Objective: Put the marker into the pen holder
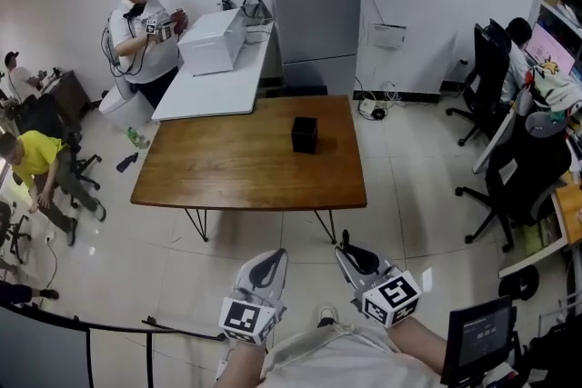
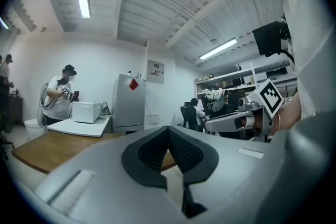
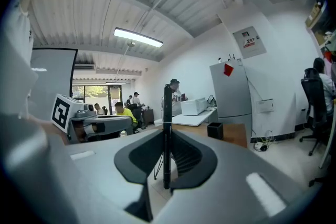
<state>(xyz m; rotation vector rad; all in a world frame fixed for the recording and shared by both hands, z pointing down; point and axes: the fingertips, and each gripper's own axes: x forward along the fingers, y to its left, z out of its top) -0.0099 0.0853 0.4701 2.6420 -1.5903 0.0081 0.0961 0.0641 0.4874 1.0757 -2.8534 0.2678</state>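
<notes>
Marker (image 3: 166, 134) is already picked up: it stands upright between the pads of the right claw (image 3: 167, 132), which are squeezed in on its thin black barrel, so the jaws are nearly together with just the marker between them. Its top pokes up well above the claw tips.

So I'd call this the carry step. The pen holder (image 1: 305, 134), a little black box, sits near the middle of the wooden worktop (image 1: 236, 168), and the person is standing back from it with open floor in between.

Next move, as I see it: walk or reach forward, get the right claw over the holder, line the marker's lower end up with the opening, then lower it and let go. The opening looks small, so the aim matters.

Pose-wise, both claws are held low and near the body, side by side, pointing ahead toward the worktop. The left claw (image 1: 264, 268) has its tips closed on nothing and just hangs beside the right one.
</notes>
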